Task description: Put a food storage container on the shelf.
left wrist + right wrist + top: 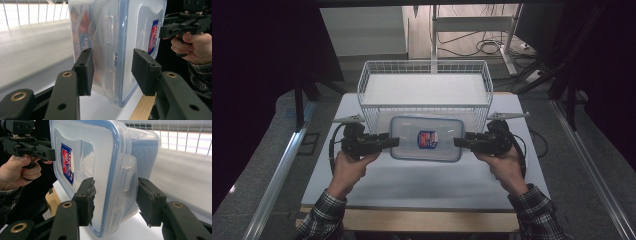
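Observation:
A clear plastic food container (427, 140) with a blue-sealed lid and a red and blue label hangs level just in front of the white wire basket (424, 64). My left gripper (393, 142) is shut on its left end and my right gripper (459, 142) on its right end. In the left gripper view the jaws of the left gripper (112, 72) clamp the container (112, 37) across lid and base at a side clip. In the right gripper view the right gripper (115, 200) pinches the container (100, 157) the same way; one pad looks worn.
The basket stands at the back of the white table (427, 185), with nothing in it. A wooden strip (412, 220) runs along the table's front edge. Metal rails run along both sides of the table. Cables lie on the floor behind.

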### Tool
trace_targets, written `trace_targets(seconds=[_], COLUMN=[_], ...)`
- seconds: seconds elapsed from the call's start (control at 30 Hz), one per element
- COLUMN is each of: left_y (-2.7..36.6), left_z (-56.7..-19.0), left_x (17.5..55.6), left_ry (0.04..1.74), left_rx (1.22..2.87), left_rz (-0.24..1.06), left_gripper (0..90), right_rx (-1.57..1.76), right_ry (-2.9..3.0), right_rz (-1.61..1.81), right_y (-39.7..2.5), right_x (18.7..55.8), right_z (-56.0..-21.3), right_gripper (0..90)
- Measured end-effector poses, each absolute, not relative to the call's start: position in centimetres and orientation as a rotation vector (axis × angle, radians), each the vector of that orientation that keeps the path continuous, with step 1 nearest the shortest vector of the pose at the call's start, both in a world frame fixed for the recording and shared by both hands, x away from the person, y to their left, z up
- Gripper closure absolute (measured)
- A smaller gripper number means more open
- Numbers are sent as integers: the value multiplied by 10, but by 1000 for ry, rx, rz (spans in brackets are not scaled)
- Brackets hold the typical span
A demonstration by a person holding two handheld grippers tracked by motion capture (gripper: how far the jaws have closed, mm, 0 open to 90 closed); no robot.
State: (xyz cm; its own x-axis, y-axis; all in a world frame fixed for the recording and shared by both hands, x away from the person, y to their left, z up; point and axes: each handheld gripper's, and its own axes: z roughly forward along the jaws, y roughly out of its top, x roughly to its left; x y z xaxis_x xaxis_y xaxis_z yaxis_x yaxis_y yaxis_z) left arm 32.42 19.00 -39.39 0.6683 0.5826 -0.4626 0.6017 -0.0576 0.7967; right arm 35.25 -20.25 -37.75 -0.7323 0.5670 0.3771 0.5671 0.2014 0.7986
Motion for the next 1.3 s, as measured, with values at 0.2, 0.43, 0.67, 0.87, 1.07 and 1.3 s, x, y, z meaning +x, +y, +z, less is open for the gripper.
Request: trace_targets(seconds=[0.2, 0.43, 0.67, 0.87, 1.07, 1.3], left_y=[194, 198, 200, 200, 199, 201], left_z=[-373, -354, -339, -327, -319, -322], left_x=[332, 345, 362, 380, 399, 418], left_ry=[956, 949, 932, 933, 934, 944], left_rx=[1704, 1687, 1676, 1669, 1658, 1630], left_rz=[6, 19, 29, 29, 25, 5], left_gripper=[532, 532, 532, 532, 531, 530], right_rx=[-1127, -1116, -1115, -1129, -1151, -1184], right_ry=[-2449, -2459, -2464, -2455, -2429, -2421], right_rz=[-1658, -1684, -1708, -1724, -1745, -1743], right_y=[-198, -193, -191, -191, -192, -190], right_x=[363, 378, 393, 410, 426, 444], right_z=[-355, -331, -313, -301, -292, -288], right_gripper=[500, 499, 498, 497, 496, 495])
